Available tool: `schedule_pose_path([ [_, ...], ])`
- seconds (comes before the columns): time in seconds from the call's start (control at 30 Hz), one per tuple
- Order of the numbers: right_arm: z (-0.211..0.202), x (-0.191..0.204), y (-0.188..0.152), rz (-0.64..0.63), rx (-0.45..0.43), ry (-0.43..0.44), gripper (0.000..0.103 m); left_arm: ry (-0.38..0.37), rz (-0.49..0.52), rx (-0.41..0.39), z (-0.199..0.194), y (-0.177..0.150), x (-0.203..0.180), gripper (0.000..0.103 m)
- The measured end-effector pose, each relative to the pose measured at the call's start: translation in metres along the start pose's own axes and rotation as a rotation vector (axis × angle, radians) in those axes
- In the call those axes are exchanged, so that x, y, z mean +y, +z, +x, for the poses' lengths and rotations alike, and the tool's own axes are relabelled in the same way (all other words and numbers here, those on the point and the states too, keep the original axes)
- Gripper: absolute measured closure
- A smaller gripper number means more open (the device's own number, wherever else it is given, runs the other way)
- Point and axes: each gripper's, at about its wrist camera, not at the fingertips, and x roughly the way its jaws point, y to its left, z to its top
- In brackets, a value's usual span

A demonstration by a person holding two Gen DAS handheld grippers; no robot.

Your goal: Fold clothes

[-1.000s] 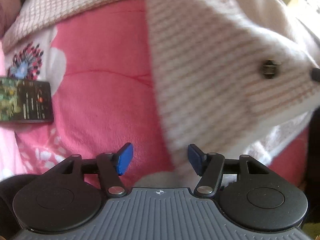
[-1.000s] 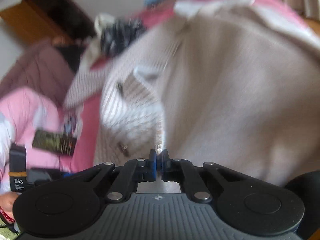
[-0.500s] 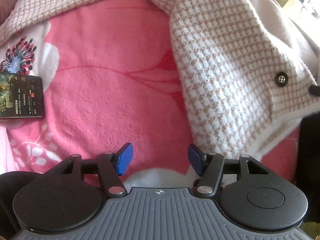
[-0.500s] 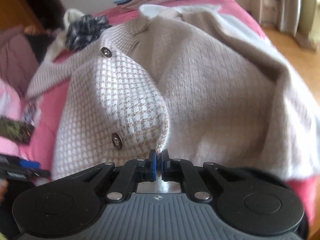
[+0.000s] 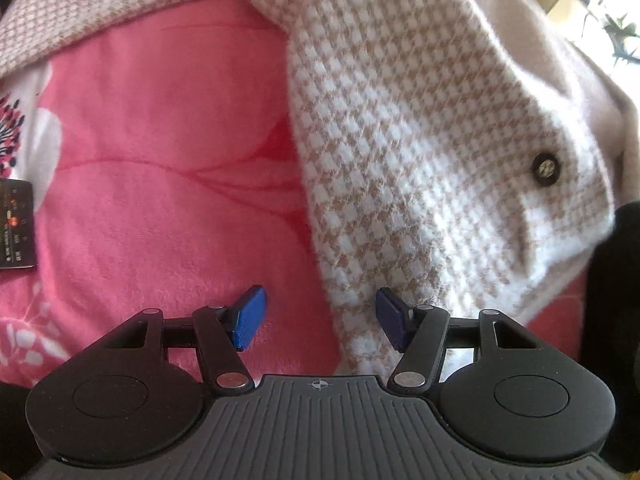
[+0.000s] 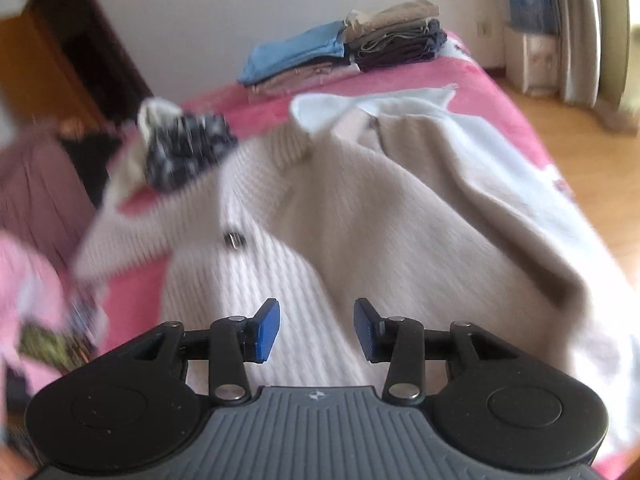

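Observation:
A beige and white houndstooth cardigan [image 5: 420, 128] with dark buttons lies spread on a pink blanket [image 5: 160, 152]; its front panel is folded over the plain beige side [image 6: 400, 220]. My left gripper [image 5: 318, 322] points steeply down with its jaws apart. The cardigan's lower edge lies beneath the gap, near the right pad, and the pads do not press on it. My right gripper [image 6: 316, 330] hovers over the cardigan's lower part. Its jaws are opening and nothing sits between them.
A phone [image 5: 14, 224] lies on the blanket at the left. Folded clothes [image 6: 348, 50] are stacked at the bed's far end, with a dark patterned garment [image 6: 180, 148] crumpled nearer. Wooden floor [image 6: 592, 152] runs past the bed's right edge.
My right gripper let go of the cardigan's edge, opened and lifted away, so more of the bed shows. In the left view the cardigan settled flat and the phone slid toward the left edge.

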Motion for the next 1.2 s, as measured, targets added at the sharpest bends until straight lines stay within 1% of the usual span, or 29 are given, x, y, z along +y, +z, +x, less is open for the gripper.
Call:
schedule_pose_path([
  [0.13,0.064,-0.008,0.044,0.105,0.026,0.058,0.059,-0.021,-0.011,0.012,0.005,0.001,0.005,0.039],
  [0.23,0.125,-0.012,0.076,0.18,0.074,0.114,0.058,-0.026,0.006,0.011,0.009,0.0,0.005,0.038],
  [0.33,0.182,-0.01,0.1,0.234,0.114,0.128,0.058,-0.022,0.038,0.009,0.011,-0.002,0.002,0.036],
  [0.43,0.232,-0.006,0.119,0.241,0.133,0.12,0.058,-0.03,0.047,0.009,0.013,-0.003,0.002,0.034],
  [0.5,0.26,-0.001,0.126,0.215,0.163,0.083,0.058,-0.043,0.044,0.014,0.016,-0.003,0.004,0.032],
  [0.57,0.281,0.008,0.125,0.175,0.206,0.044,0.058,-0.053,0.042,0.019,0.018,-0.003,0.006,0.03],
  [0.6,0.286,0.014,0.122,0.136,0.216,0.024,0.058,-0.058,0.044,0.02,0.018,-0.003,0.006,0.028],
  [0.63,0.287,0.024,0.119,0.071,0.206,0.003,0.059,-0.06,0.045,0.021,0.019,-0.004,0.006,0.028],
  [0.67,0.287,0.034,0.115,0.002,0.197,-0.018,0.068,-0.06,0.046,0.02,0.019,-0.004,0.006,0.027],
  [0.7,0.287,0.044,0.111,-0.068,0.191,-0.036,0.084,-0.061,0.047,0.019,0.02,-0.005,0.005,0.027],
  [0.73,0.285,0.05,0.107,-0.119,0.183,-0.05,0.089,-0.06,0.047,0.018,0.02,-0.006,0.005,0.027],
  [0.77,0.282,0.053,0.106,-0.145,0.17,-0.059,0.094,-0.06,0.047,0.017,0.02,-0.007,0.005,0.027],
  [0.83,0.273,0.054,0.109,-0.153,0.136,-0.074,0.096,-0.059,0.048,0.014,0.02,-0.008,0.005,0.027],
  [0.87,0.264,0.053,0.114,-0.149,0.105,-0.085,0.097,-0.059,0.048,0.014,0.02,-0.009,0.005,0.026],
  [0.9,0.254,0.054,0.118,-0.154,0.061,-0.105,0.1,-0.058,0.048,0.014,0.02,-0.009,0.005,0.027],
  [0.97,0.232,0.062,0.124,-0.239,-0.062,-0.207,0.1,-0.058,0.047,0.014,0.021,-0.011,0.006,0.027],
  [1.03,0.215,0.065,0.131,-0.289,-0.148,-0.269,0.1,-0.057,0.047,0.014,0.022,-0.012,0.006,0.026],
  [1.07,0.211,0.066,0.135,-0.306,-0.174,-0.293,0.1,-0.057,0.047,0.014,0.022,-0.012,0.006,0.026],
  [1.13,0.216,0.063,0.141,-0.319,-0.177,-0.318,0.1,-0.056,0.046,0.014,0.024,-0.014,0.007,0.026],
  [1.2,0.238,0.061,0.143,-0.386,-0.166,-0.382,0.1,-0.056,0.044,0.014,0.025,-0.015,0.007,0.026],
])
